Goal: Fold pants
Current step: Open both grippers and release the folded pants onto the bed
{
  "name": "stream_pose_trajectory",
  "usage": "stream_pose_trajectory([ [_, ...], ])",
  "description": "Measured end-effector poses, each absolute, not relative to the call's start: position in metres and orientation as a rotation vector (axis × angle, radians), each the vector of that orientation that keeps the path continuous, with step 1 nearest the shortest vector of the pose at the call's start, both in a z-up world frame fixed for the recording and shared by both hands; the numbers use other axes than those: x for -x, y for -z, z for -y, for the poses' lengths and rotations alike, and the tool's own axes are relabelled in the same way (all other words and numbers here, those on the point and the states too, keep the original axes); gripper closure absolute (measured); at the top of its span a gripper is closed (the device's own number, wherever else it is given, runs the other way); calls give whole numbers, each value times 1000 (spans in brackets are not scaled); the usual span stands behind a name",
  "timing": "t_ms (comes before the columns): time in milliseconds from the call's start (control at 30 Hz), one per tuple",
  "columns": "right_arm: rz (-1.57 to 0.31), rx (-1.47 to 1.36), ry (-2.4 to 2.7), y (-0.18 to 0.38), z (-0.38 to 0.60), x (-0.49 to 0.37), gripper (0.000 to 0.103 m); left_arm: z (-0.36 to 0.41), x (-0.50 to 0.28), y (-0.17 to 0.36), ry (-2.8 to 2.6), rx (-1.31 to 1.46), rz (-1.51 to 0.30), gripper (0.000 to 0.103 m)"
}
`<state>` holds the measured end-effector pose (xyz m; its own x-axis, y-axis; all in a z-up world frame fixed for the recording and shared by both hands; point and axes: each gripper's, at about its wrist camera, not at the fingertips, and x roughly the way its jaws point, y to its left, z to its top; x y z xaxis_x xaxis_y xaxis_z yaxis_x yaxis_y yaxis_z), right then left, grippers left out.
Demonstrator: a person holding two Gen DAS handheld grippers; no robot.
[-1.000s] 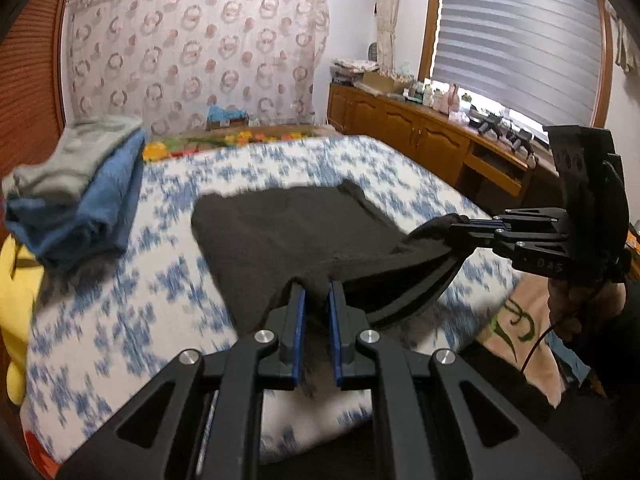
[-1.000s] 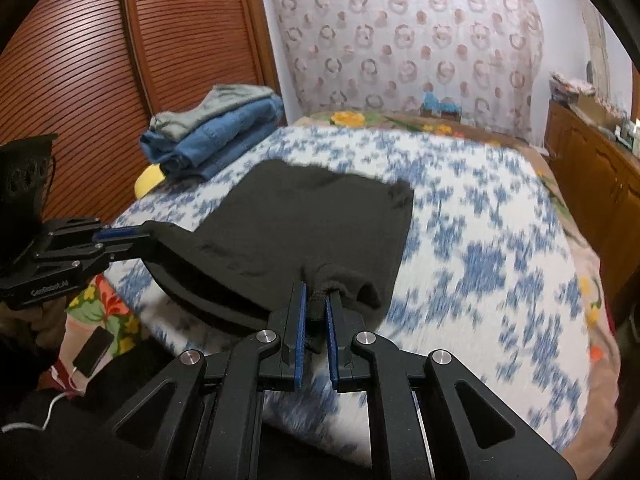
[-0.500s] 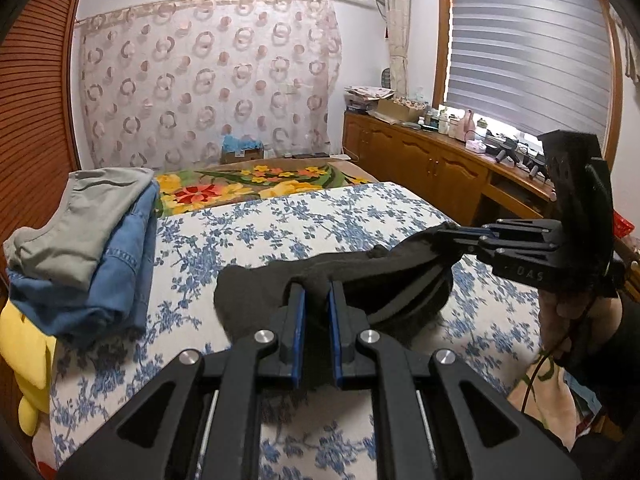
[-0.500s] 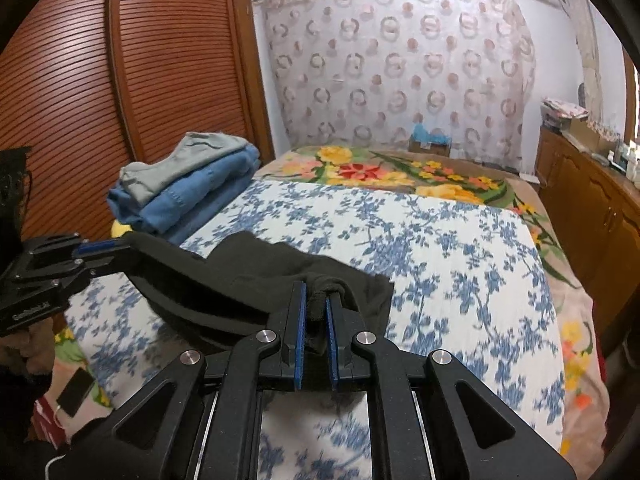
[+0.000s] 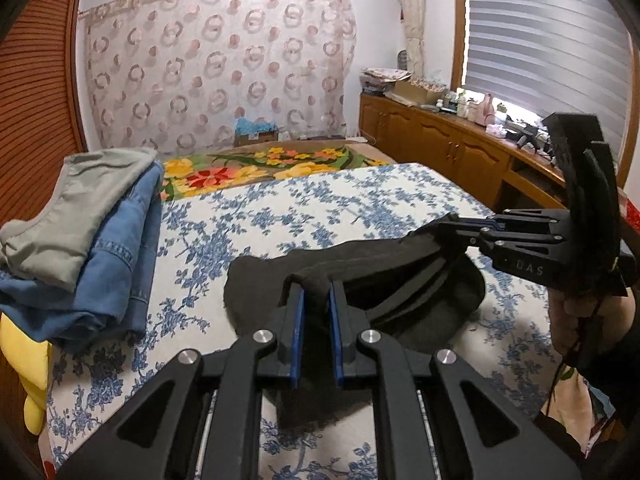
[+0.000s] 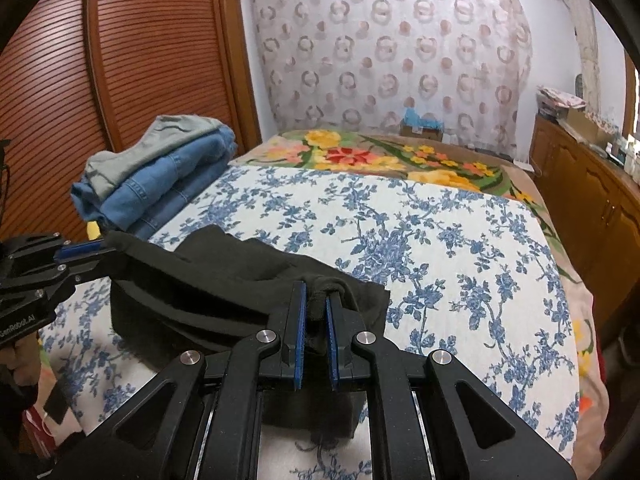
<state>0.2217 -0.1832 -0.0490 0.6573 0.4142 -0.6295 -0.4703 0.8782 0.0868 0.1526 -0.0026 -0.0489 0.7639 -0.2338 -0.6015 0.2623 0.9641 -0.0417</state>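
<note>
Dark charcoal pants lie bunched on the blue-flowered bedspread, their near edge lifted off the bed. My left gripper is shut on one corner of that edge, with cloth pinched between its blue pads. My right gripper is shut on the other corner. Each gripper also shows in the other's view: the right gripper at the right, the left gripper at the left, with the fabric stretched between them. The folded-over layer droops onto the rest of the pants.
A stack of folded clothes, grey on top of denim, sits on the bed's left side by a wooden louvred door. A flowered blanket covers the far end. A wooden cabinet runs along the right. A hand holds the right gripper.
Both grippers have carried the pants' near edge forward over the bed, folding the fabric onto itself; the spread-out dark cloth now looks shorter and bunched.
</note>
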Motion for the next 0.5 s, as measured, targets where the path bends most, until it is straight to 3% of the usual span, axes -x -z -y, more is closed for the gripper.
stream_pose_trajectory([
  [100,-697,100,-496,52,179,-227,97,-1,-153,54,287,-42,-646,86],
  [233,-711,111,-492,57,174,-232,97,-7,-151,59,308,-9,-669,62],
  [500,-719,142,-477,64,167,-242,97,-20,-147,75,288,3,-724,50],
])
